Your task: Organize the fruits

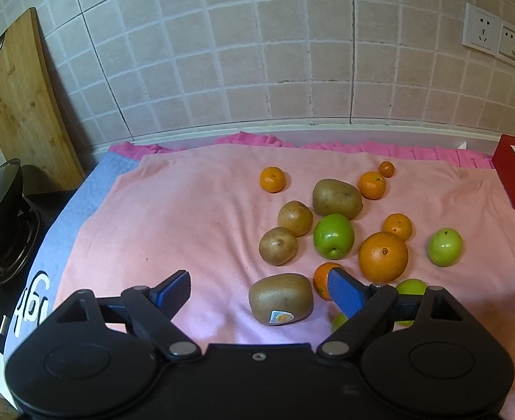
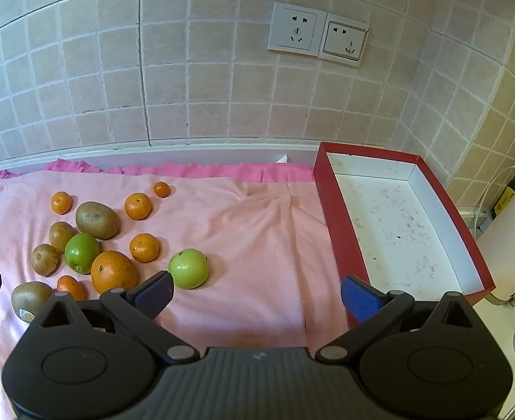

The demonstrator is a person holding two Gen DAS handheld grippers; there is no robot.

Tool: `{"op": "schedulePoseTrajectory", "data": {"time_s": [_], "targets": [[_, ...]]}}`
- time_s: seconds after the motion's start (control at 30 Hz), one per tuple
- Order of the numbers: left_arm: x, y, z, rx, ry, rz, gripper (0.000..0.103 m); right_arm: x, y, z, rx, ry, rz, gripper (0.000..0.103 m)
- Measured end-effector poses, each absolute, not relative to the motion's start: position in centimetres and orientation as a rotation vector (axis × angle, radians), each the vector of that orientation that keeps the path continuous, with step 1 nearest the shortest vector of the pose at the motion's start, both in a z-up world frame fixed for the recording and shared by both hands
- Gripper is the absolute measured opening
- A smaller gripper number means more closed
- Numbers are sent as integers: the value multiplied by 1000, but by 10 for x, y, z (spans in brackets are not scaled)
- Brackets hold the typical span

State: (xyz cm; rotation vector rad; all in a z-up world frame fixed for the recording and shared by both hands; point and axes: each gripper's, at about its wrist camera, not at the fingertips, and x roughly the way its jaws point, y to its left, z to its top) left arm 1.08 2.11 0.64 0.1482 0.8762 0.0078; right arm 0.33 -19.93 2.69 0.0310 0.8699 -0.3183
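Observation:
Several fruits lie loose on a pink cloth (image 1: pixel 194 217): a big orange (image 1: pixel 382 256), small mandarins (image 1: pixel 272 179), brown kiwis (image 1: pixel 337 198), and green apples (image 1: pixel 333 235). My left gripper (image 1: pixel 259 292) stands open low over the cloth. A stickered kiwi (image 1: pixel 281 298) lies between its fingers, nearer the right one, untouched. In the right wrist view my right gripper (image 2: pixel 255 295) is open over bare cloth (image 2: pixel 257 245). A green apple (image 2: pixel 188 268) sits just beyond its left finger. A red box (image 2: pixel 331 210) with a white inside stands to the right, with nothing in it.
A wooden cutting board (image 1: pixel 19 105) leans on the tiled wall at the left, above a black gas stove (image 1: pixel 5 231). Wall sockets (image 2: pixel 317 35) sit above the counter. A white appliance (image 2: pixel 509 245) with a cord stands right of the box.

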Motion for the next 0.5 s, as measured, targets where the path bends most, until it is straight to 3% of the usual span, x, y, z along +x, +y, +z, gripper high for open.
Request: {"op": "schedulePoseTrajectory", "data": {"time_s": [0.5], "targets": [[12, 21, 5, 143, 880, 5, 101, 4, -197, 27, 22, 875, -312, 103]]}}
